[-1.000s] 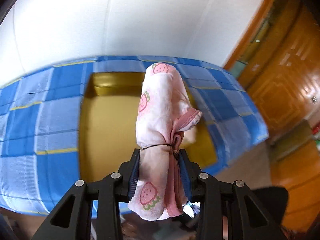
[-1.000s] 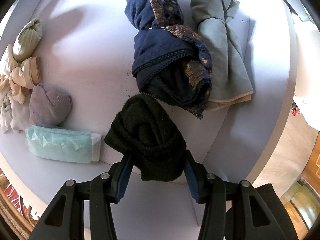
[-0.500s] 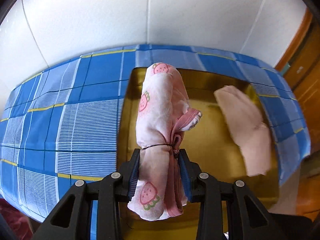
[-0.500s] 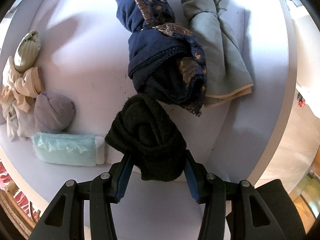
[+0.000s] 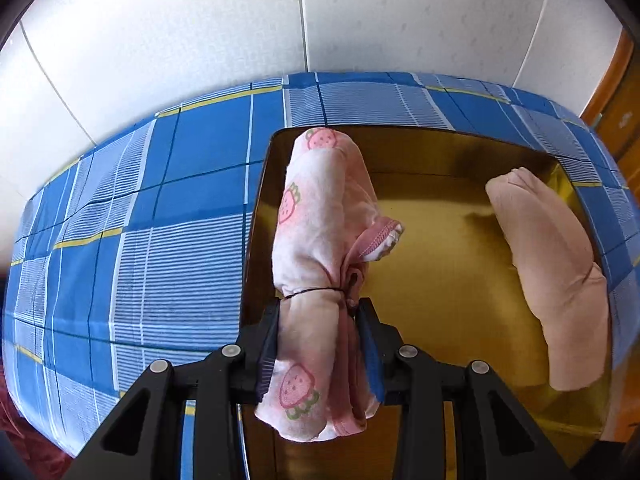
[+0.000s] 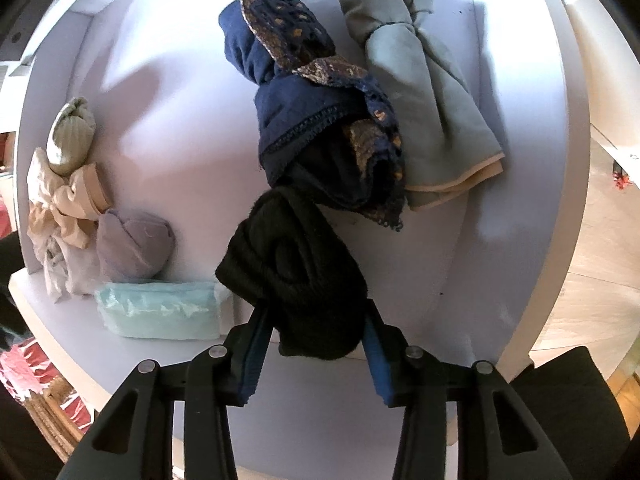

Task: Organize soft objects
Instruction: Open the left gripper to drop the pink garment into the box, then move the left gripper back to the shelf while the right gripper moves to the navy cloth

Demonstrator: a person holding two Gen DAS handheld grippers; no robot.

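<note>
left fingers (image 5: 318, 344) clamped on strawberry-print roll (image 5: 320, 240) above gold tray (image 5: 440, 272); right fingers (image 6: 316, 344) closing around black sock bundle (image 6: 296, 272)

The left gripper (image 5: 318, 344) points steeply downward, its jaws clamped on a rolled pink bundle (image 5: 320, 240) that sticks out past the fingertips. The right gripper (image 6: 316, 340) also tilts steeply down, its jaws closing on a black knitted roll (image 6: 296, 272) between them.

No readable text (only strawberry prints).
</note>
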